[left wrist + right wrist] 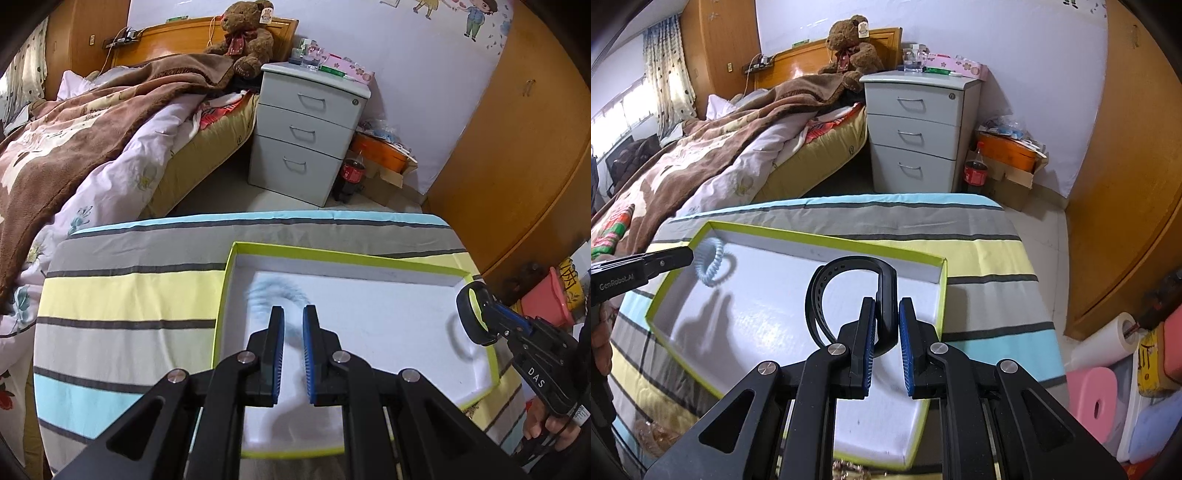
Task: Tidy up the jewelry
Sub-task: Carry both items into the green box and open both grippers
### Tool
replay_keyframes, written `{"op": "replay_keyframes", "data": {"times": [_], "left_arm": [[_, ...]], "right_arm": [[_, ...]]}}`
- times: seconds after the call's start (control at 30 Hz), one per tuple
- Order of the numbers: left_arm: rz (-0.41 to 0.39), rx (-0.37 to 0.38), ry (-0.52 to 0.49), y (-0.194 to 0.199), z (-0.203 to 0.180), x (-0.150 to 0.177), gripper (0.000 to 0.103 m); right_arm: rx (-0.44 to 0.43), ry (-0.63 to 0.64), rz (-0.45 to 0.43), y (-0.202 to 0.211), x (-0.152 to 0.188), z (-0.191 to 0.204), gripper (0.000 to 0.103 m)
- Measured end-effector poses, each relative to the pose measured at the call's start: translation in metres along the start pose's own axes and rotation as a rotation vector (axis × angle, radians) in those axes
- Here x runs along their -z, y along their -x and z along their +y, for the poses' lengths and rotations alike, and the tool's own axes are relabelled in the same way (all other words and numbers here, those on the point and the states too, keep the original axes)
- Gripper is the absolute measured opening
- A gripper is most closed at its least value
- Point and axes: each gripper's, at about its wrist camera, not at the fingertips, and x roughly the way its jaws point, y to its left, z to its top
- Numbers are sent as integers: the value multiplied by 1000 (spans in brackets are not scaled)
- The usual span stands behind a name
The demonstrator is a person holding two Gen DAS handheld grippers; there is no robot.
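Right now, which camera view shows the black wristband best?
The right wrist view: the black wristband fills the middle, its loop and strap holes sharp, clamped in the right gripper over the green-edged box. The left wrist view shows the wristband small at the right edge.

- Table [129,295] [979,240]: covered with a striped cloth in bands of grey, pale yellow, light blue and white, parted by thin dark lines; the cloth hangs over the rounded far corner.
- Shallow box [369,258] [827,236]: lies directly on the cloth, open side up, with lime-green walls and rim and a white inside. It sits turned at a slant to the table's edges, taking up much of the near half.
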Motion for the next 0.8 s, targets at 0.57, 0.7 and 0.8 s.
{"op": "replay_keyframes", "data": {"times": [0.57,0.7,0.8], "left_arm": [[71,-27,8,-34,4,4,11],[75,-23,15,-37,6,4,11],[76,-23,14,-37,7,4,11]], "right_arm": [[43,23,45,-32,-3,-1,13],[61,30,48,-37,-2,-1,13],[67,28,53,-40,-1,-2,13]]}}
